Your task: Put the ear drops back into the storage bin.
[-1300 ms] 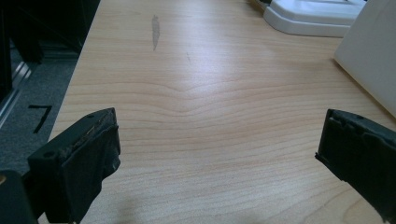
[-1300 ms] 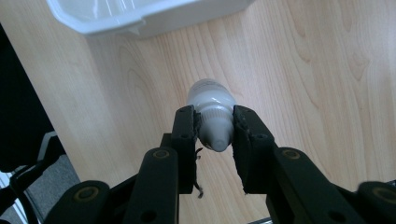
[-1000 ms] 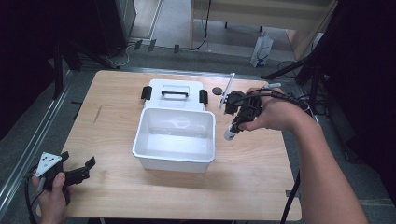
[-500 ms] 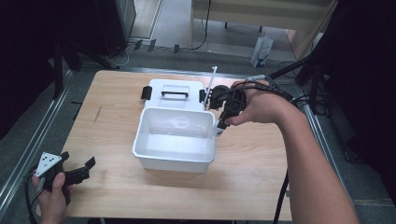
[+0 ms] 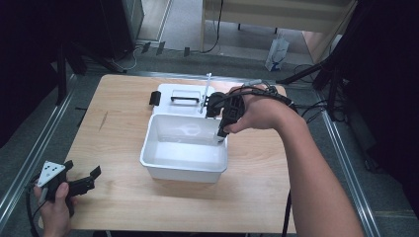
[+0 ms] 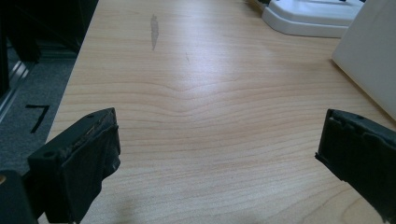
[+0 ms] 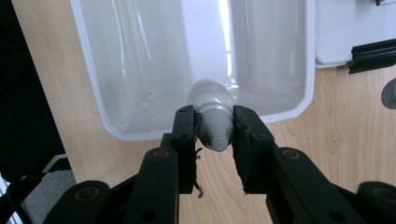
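Currently right tongs (image 7: pixel 215 128) clamp a small white bottle (image 7: pixel 212 100) over the white tub (image 5: pixel 163 160) rim; left tongs (image 6: pixel 219 154) gape empty (low over bench (image 6: pixel 210 93)).

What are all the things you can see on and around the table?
Table: one, light wood, under everything.
Bin: one, white, open, mid-table.
Lid: one, white with dark handle and black clips, flat just behind the bin.
Bottle: one, small, whitish, held over the bin's rim, capped end between the right tongs.
Bag: one, white, on the floor behind the table.
Left tongs: one pair, black, open, at the table's near left corner, holding nothing.
Right tongs: one pair, black, shut on the bottle, cables trailing.
Person's arms: two, coming in from the near edge.
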Demonstrator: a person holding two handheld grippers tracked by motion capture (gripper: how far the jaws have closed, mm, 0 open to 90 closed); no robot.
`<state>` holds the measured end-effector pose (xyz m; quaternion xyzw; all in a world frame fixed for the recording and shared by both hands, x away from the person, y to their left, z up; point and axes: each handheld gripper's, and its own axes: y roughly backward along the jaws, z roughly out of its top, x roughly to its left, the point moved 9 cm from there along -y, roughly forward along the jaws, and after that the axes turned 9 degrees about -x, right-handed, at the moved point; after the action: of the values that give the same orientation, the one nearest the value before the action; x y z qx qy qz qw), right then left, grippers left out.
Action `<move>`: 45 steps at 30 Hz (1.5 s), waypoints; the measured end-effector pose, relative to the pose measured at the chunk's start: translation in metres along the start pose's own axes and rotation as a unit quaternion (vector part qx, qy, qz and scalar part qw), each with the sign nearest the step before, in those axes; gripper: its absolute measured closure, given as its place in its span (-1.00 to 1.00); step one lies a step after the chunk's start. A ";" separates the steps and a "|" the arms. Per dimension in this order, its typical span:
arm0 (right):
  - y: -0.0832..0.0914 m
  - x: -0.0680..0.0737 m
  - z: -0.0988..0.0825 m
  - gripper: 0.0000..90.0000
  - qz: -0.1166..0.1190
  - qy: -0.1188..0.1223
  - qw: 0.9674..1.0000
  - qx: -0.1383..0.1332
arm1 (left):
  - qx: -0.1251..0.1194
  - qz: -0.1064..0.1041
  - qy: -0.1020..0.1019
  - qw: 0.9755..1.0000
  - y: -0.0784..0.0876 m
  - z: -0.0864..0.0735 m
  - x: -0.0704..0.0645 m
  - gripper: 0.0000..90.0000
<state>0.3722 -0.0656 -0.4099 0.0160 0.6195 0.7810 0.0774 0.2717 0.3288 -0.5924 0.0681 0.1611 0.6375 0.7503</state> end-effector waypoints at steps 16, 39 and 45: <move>-0.042 -0.002 -0.007 0.60 0.003 0.004 1.000 0.020 | 0.001 -0.001 -0.003 1.000 -0.001 0.000 -0.001 -1.00; -0.097 -0.001 -0.022 0.59 0.001 0.026 0.998 0.052 | 0.002 -0.003 -0.003 1.000 -0.001 0.000 -0.001 -1.00; -0.105 -0.001 -0.023 0.59 -0.006 0.037 0.998 0.051 | 0.001 -0.003 -0.001 1.000 -0.001 0.000 -0.001 -1.00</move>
<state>0.3815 -0.0649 -0.5174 -0.0127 0.6611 0.7479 0.0583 0.2725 0.3280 -0.5928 0.0690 0.1611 0.6351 0.7522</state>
